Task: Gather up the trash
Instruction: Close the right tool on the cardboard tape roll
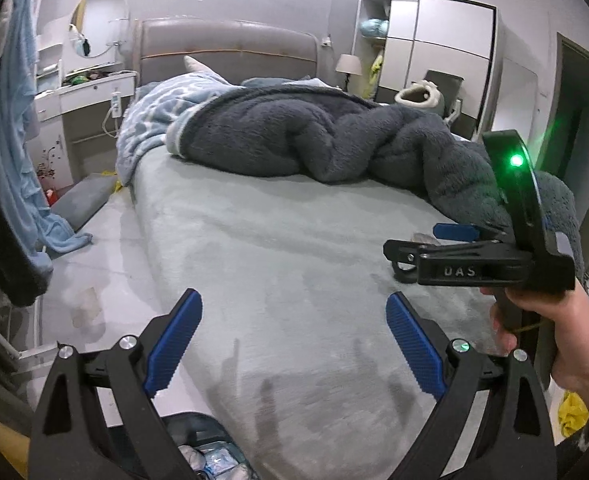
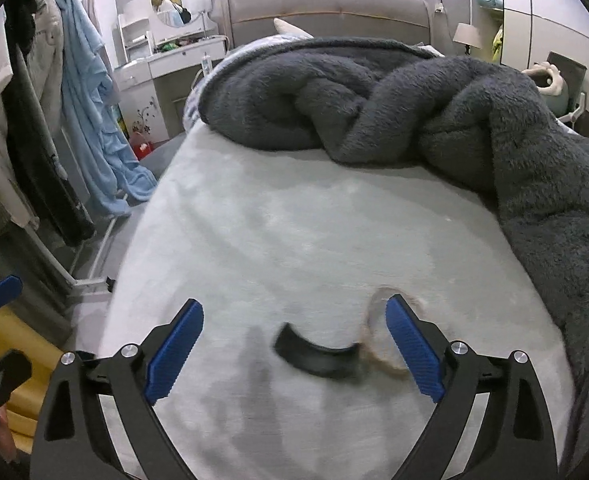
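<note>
Black and curved, a small strip of what looks like plastic (image 2: 317, 356) lies on the pale grey-green bed sheet (image 2: 294, 240), blurred in the right wrist view. At its right end it is met by a thin tan ring (image 2: 378, 354), perhaps a hair tie or rubber band, though the blur leaves that unsettled. Both pieces are seen between the spread blue pads of the right gripper (image 2: 294, 350), whose jaws stand wide apart with nothing clamped; the ring is partly hidden behind the right-hand pad.

The left gripper (image 1: 294, 354) is likewise held open and empty, over bare sheet near the foot of the bed. Below it, an open bag (image 1: 210, 452) with pale wrappers inside is partly visible, probably the trash receptacle.

Both items are judged light. The strip is likely stiff and thin, so it should be pinched across its short width, near the middle of the curve. The ring is probably limp and could slip or snag in the plush sheet. A dark grey fleece blanket (image 2: 474, 112) is heaped well behind.
</note>
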### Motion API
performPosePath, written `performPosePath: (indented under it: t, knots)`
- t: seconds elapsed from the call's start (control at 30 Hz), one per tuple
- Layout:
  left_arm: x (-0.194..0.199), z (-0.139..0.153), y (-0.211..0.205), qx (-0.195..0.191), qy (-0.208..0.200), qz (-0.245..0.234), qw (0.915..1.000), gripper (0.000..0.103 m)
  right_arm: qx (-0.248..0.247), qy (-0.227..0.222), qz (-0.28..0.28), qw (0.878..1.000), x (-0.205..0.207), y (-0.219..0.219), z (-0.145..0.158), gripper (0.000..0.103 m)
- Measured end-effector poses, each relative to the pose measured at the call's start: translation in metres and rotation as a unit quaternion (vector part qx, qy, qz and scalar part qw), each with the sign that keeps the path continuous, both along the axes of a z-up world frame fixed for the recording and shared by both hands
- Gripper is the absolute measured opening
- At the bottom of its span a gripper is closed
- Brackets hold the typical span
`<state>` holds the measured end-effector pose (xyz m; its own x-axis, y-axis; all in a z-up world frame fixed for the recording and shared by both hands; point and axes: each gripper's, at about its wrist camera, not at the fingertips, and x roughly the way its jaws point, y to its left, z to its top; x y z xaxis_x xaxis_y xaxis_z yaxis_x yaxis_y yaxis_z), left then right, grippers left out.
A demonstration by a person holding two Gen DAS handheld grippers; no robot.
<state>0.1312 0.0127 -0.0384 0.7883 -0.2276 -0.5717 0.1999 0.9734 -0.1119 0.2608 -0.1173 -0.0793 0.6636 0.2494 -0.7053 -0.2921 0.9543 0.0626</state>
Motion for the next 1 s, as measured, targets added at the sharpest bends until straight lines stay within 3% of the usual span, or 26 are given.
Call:
performPosePath:
  t: [0.17,0.3,0.47,0.53,0.57,0.77,0.87,1.0]
  knots:
    - [0.012,-0.008,-0.022,0.011,0.006,-0.031,0.9994,0.095,0.042,0.036,0.005,0.998,0.015,-0.03,-0.005,0.093]
    - [0.02,-0.011,-0.042,0.018,0.005,-0.061,0.9979,0.095,0.035,0.046,0.015,0.998,0.019,-0.043,-0.011,0.093]
    - [0.031,-0.019,-0.063,0.024,0.009,-0.091,0.9956,0.095,0.06,0.054,0.002,0.997,0.023,-0.059,-0.014,0.092]
    - [0.035,-0.022,-0.068,0.024,0.012,-0.096,0.9951,0.095,0.064,0.059,0.002,0.996,0.024,-0.062,-0.014,0.075]
    - [0.037,-0.024,-0.07,0.023,0.014,-0.098,0.9948,0.095,0.062,0.062,0.0,0.996,0.025,-0.063,-0.016,0.072]
    - [0.045,-0.027,-0.079,0.008,0.03,-0.107,0.9937,0.095,0.058,0.075,-0.006,0.995,0.03,-0.061,-0.027,0.062]
    - [0.047,-0.03,-0.092,0.014,0.036,-0.112,0.993,0.094,0.048,0.075,-0.01,0.996,0.03,-0.058,-0.032,0.052]
    - [0.052,-0.034,-0.107,0.015,0.044,-0.121,0.9915,0.091,0.073,0.074,-0.009,0.995,0.027,-0.068,-0.026,0.044]
